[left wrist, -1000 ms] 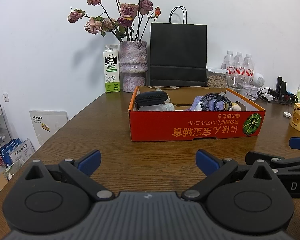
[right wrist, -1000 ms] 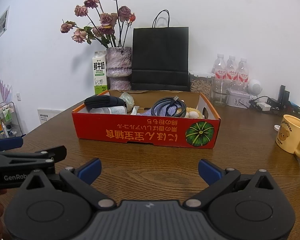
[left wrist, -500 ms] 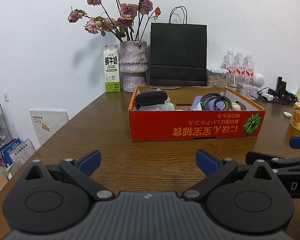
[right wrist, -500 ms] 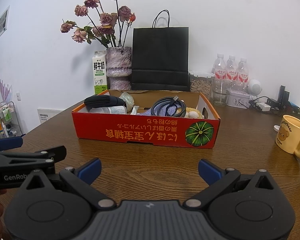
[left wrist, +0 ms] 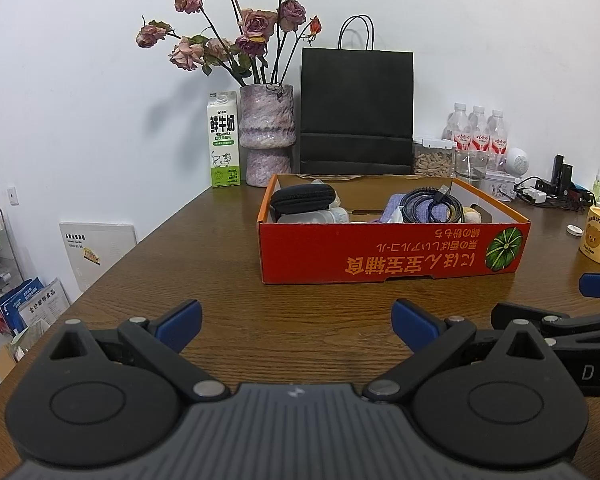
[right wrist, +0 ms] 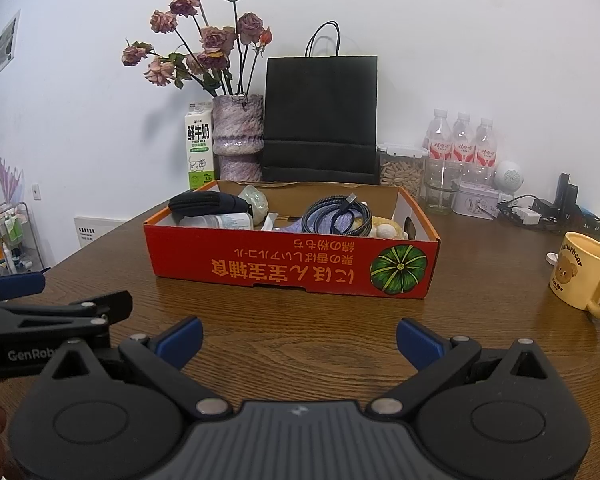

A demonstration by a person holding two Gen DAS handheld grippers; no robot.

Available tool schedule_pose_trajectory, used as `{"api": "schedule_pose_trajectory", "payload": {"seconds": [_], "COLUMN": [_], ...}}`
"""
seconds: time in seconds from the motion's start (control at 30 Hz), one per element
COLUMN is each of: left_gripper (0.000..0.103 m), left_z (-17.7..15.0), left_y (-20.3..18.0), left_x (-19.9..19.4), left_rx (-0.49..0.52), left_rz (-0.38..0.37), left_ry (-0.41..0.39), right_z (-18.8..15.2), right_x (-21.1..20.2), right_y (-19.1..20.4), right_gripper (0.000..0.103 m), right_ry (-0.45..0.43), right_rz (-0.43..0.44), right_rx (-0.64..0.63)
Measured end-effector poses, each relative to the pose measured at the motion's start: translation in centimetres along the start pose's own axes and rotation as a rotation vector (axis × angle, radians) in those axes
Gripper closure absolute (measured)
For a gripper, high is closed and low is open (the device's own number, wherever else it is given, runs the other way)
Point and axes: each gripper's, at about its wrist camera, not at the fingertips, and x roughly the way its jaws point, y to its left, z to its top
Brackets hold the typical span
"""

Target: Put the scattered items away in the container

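red box on wood table, well ahead of both grippers. inside: black case, coiled cable, bottle, mostly hidden by front wall; other contents hard to make out. left gripper spread wide, empty, low over table. right gripper likewise wide, empty. yellow mug off to right, cut off in left view.
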Motion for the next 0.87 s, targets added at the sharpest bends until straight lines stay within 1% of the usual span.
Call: {"api": "schedule_pose_trajectory", "payload": {"seconds": [0.6,0.87], "left_gripper": [0.0,0.0], "left_z": [-0.02,0.1], "left_y": [0.08,-0.02], "left_x": [-0.26,-0.01], "left_rx": [0.005,0.006], "left_rz": [-0.001,-0.007], "left_ry": [-0.01,0.001], "right_z": [-0.01,-0.12], "right_x": [-0.12,-0.06], "right_y": [0.06,-0.01], "right_gripper": [0.0,0.0], "right_ry": [-0.002,0.001], "right_rz": [0.002,0.001], "right_rx": [-0.003,-0.005]}}
